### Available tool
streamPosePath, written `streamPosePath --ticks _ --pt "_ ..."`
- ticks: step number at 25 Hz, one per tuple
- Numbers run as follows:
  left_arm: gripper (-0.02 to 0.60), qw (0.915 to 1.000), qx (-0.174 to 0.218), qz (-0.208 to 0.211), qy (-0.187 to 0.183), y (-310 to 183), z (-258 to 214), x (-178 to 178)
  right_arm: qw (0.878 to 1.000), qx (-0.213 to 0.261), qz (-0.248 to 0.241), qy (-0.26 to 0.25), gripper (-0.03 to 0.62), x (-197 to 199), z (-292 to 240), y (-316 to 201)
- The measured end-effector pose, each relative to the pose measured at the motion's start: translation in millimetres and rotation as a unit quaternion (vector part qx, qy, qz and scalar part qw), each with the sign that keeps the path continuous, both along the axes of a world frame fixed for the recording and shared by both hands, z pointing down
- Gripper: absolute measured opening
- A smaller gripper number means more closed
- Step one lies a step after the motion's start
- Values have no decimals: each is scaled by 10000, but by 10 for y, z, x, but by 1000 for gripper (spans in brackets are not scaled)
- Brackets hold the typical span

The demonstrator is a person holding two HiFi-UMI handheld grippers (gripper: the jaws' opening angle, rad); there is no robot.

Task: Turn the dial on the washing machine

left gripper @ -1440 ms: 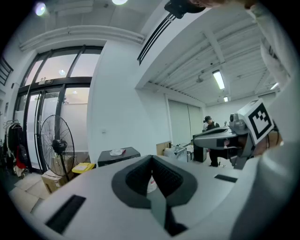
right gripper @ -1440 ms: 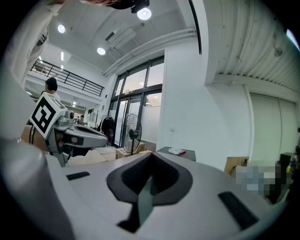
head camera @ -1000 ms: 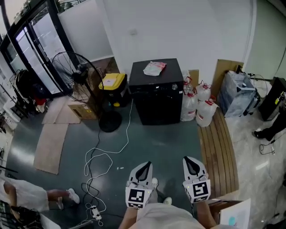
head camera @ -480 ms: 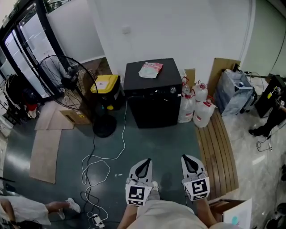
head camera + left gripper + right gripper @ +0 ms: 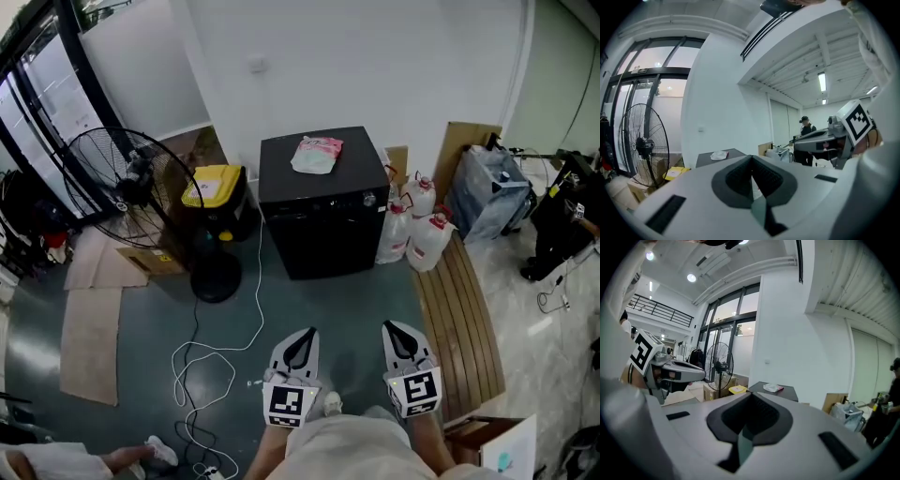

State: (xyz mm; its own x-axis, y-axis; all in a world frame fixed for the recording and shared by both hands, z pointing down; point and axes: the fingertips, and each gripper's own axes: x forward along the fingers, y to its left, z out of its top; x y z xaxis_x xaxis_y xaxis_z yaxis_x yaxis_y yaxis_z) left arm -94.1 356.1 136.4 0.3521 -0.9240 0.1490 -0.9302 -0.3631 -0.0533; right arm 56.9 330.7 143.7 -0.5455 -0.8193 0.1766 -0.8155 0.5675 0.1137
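Note:
The black washing machine [image 5: 323, 211] stands against the white wall, some way ahead of me. A small round dial [image 5: 369, 199] sits at the right end of its front panel. A pink and white bag [image 5: 316, 155] lies on its lid. My left gripper [image 5: 301, 345] and right gripper [image 5: 399, 337] are held side by side low in the head view, both shut and empty, pointing at the machine from a distance. In the left gripper view the left gripper [image 5: 751, 158] shows the machine's lid [image 5: 723, 155] beyond it. The right gripper [image 5: 750, 395] shows the machine [image 5: 778, 390] far ahead.
A standing fan [image 5: 136, 187] and a yellow-lidded box [image 5: 214, 186] stand left of the machine. Water jugs [image 5: 413, 228] stand at its right, beside a wooden slatted bench [image 5: 464, 319]. A white cable [image 5: 211, 352] loops over the floor. A person [image 5: 561, 225] stands far right.
Both grippers have been carried forward toward the washing machine, which now looks nearer and larger. Their jaws have stayed shut.

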Motion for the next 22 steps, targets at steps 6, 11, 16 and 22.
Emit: streamPosePath --ticks 6,11,16,22 --pt "12 9998 -93 147 73 -261 107 -92 9997 -158 169 70 8 -71 123 -178" --pt "12 9993 -161 330 75 -483 163 -30 9992 -231 323 61 8 -22 167 -370" --pt "12 9992 -169 361 37 -752 228 4 9990 -276 356 43 8 14 263 -645" --pt "12 9994 -217 285 -4 -1197 288 73 9992 -295 260 -8 8 76 346 -1131"
